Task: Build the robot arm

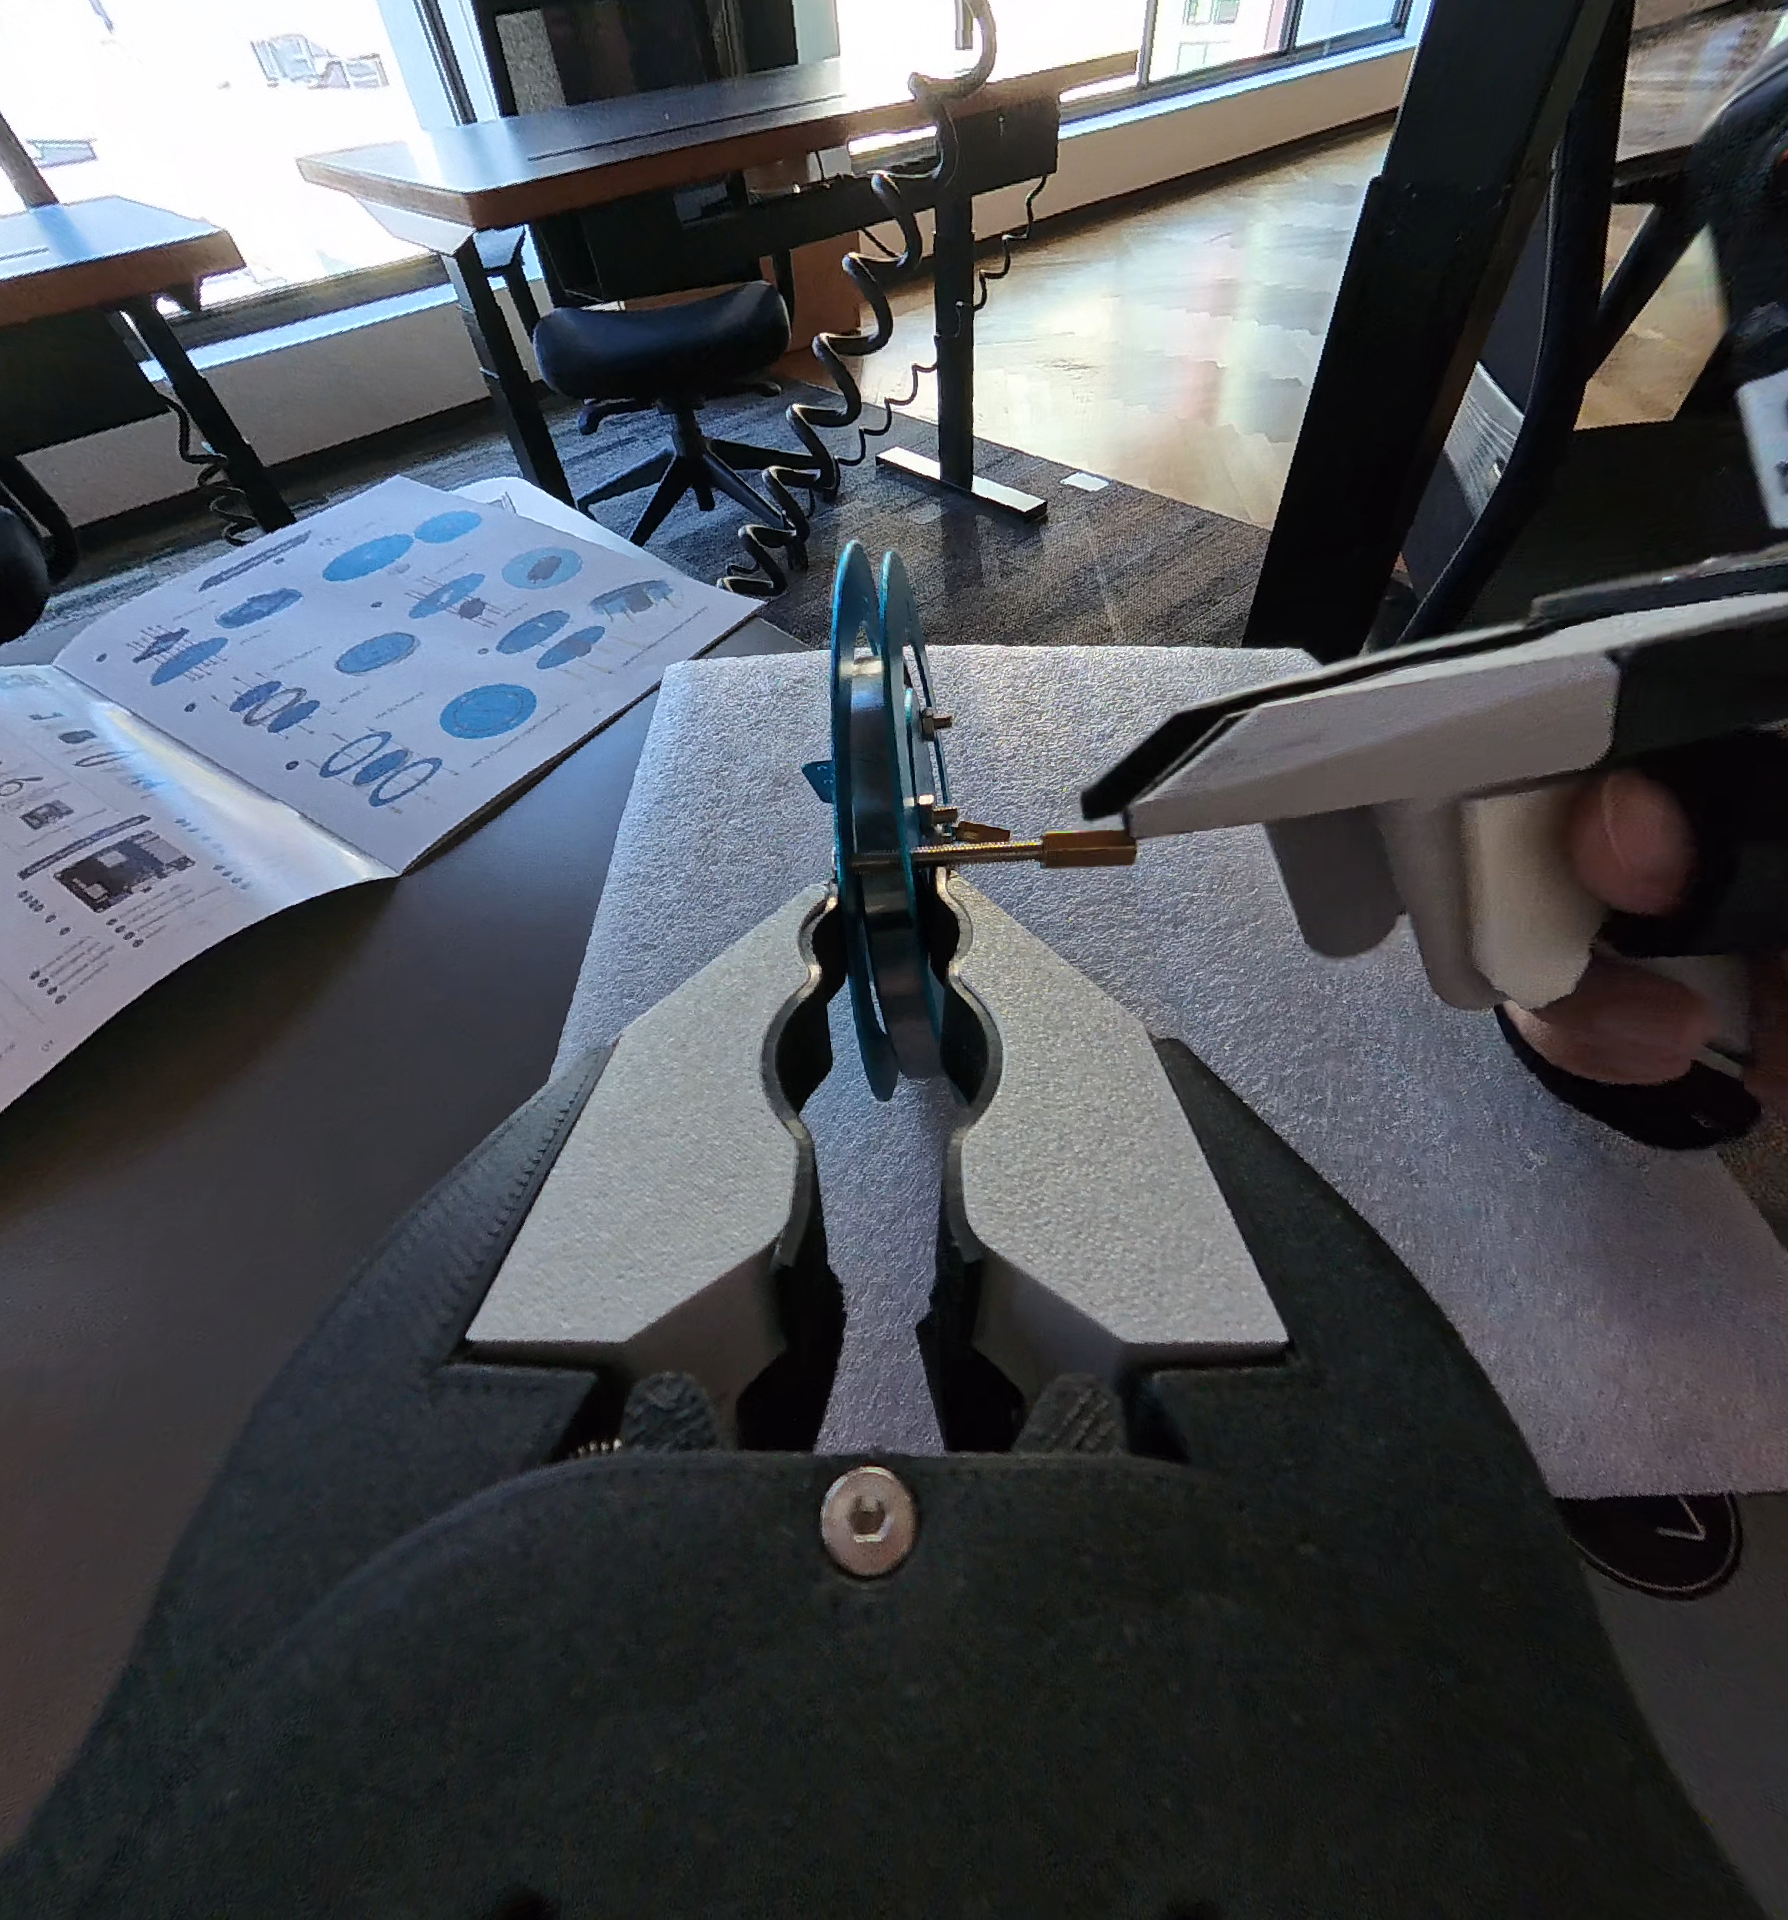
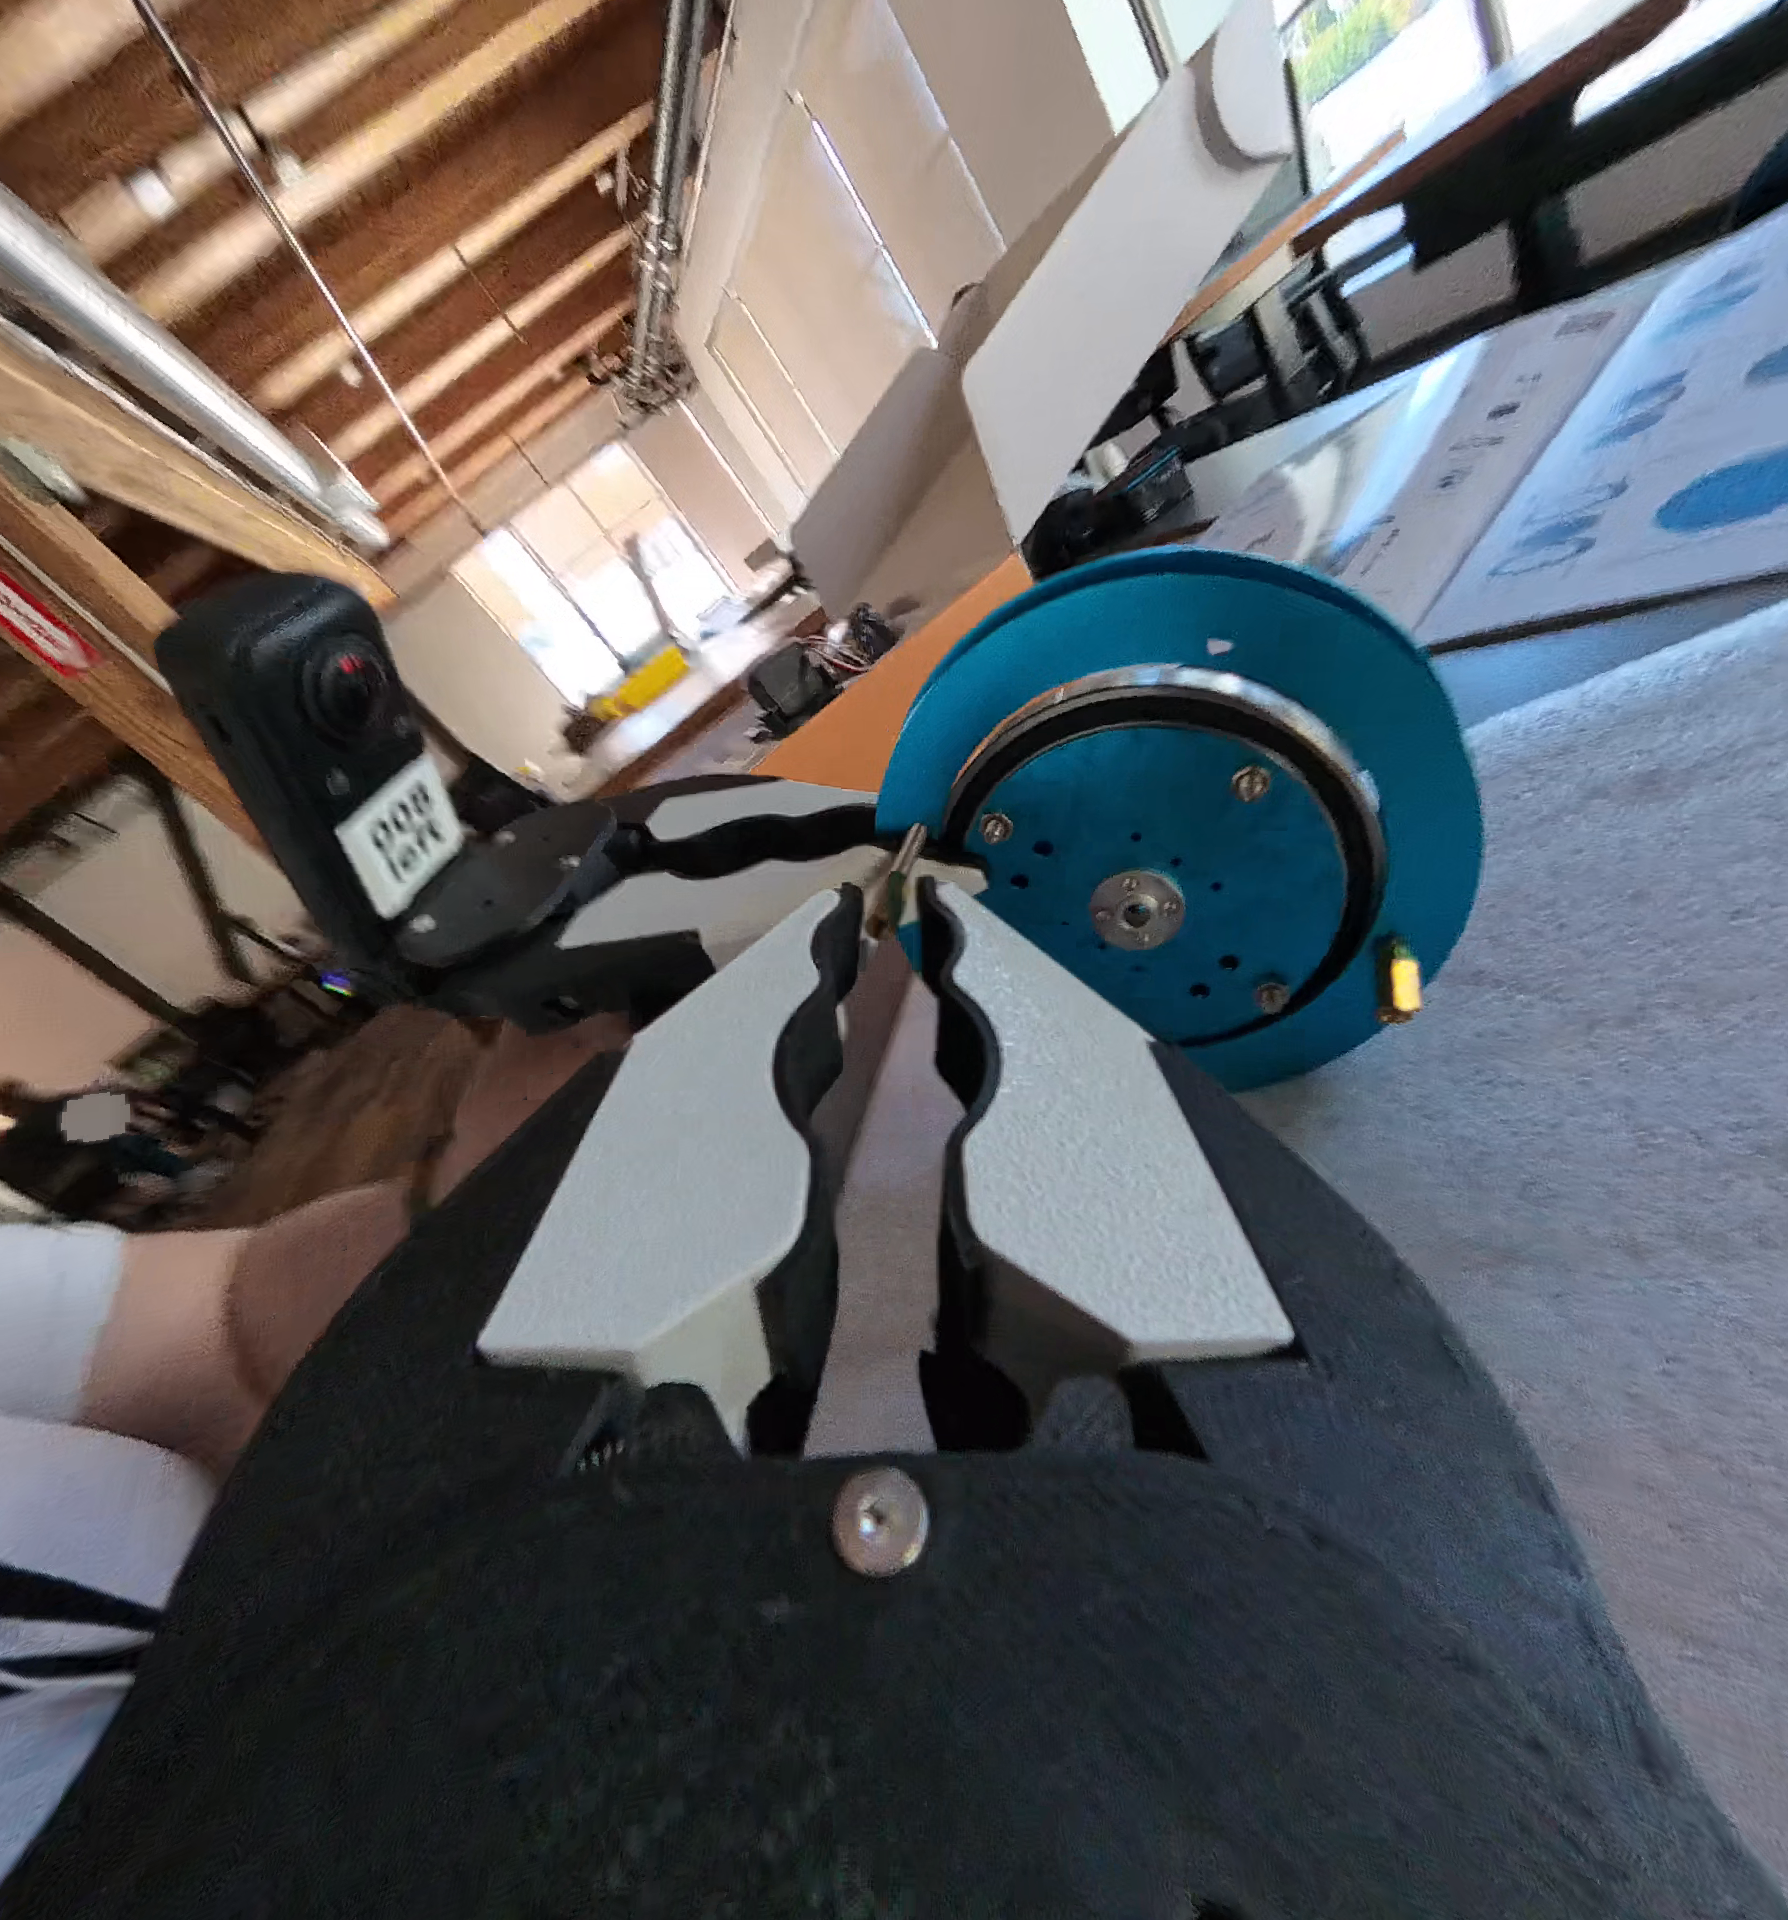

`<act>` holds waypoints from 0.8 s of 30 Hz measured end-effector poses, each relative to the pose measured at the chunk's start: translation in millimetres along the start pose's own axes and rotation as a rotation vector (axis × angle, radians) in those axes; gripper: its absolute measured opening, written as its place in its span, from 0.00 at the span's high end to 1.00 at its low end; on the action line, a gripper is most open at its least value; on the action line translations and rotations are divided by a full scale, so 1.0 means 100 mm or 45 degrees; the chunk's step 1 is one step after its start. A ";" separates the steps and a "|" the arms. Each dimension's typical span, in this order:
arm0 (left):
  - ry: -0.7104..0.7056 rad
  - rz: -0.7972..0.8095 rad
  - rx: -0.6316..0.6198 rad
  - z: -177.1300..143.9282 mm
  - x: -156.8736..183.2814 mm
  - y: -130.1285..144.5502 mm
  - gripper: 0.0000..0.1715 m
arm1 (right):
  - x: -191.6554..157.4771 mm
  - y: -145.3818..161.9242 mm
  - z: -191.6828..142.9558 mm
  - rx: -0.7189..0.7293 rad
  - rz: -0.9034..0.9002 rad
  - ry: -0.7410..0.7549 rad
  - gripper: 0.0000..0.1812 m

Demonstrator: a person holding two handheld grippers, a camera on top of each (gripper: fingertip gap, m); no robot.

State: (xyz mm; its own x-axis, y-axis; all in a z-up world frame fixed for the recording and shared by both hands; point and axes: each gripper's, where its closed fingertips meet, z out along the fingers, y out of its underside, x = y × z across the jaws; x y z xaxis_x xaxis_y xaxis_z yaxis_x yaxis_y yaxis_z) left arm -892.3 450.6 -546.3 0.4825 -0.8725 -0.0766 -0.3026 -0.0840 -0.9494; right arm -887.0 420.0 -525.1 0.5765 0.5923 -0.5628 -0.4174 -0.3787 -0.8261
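Two grippers meet at one blue disc assembly (image 1: 885,831), and that assembly is the anchor for everything around it. Nearest in the left wrist view, the left gripper (image 1: 888,914) has its white fingers (image 1: 682,1122) closed to a narrow gap around the lower edge of the assembly, pinching it and holding it upright on edge over the white foam sheet (image 1: 1285,1091). Seen edge-on, the assembly shows two thin blue plates with a dark ring sandwiched between them. Just to the right of it, the right gripper (image 1: 1108,821) comes in sideways, its tips nearly together on a small brass standoff (image 1: 1085,850) at the end of a threaded screw (image 1: 973,856) that runs through the plates. A person's hand (image 1: 1638,894) wraps that gripper's handle.

Over to the right wrist view: the right gripper (image 2: 888,902) nips the brass piece (image 2: 895,878) right at the disc's rim, fingers almost shut on it. The assembly's (image 2: 1181,821) flat face shows here, with a metal hub (image 2: 1136,911) at centre, screw heads around it and a second brass standoff (image 2: 1401,977) on the side away from the gripper. Behind the rim, the left gripper (image 2: 869,831) clamps the edge.

Left of the assembly lies an open instruction booklet (image 1: 277,707) on the dark table (image 1: 246,1195). Beyond it stand a black stool (image 1: 672,343) and desks (image 1: 599,156) by bright windows.
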 end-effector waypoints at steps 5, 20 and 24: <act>0.006 -0.011 -0.003 -0.01 0.00 0.01 0.92 | 0.06 -0.01 -0.09 -0.117 -0.886 0.290 0.81; 0.033 -0.040 -0.004 -0.01 0.00 0.01 0.93 | -0.01 0.07 0.00 -0.239 -1.567 0.476 0.97; 0.033 -0.038 -0.003 0.00 0.00 0.01 0.93 | 0.00 0.06 0.01 -0.251 -1.530 0.475 0.98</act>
State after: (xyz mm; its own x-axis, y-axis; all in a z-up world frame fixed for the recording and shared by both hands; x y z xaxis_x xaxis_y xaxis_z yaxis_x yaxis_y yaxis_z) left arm -893.2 450.8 -547.5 0.4700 -0.8817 -0.0406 -0.2907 -0.1112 -0.9503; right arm -890.7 418.5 -530.2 0.6927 0.4117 0.5921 0.5951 0.1375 -0.7918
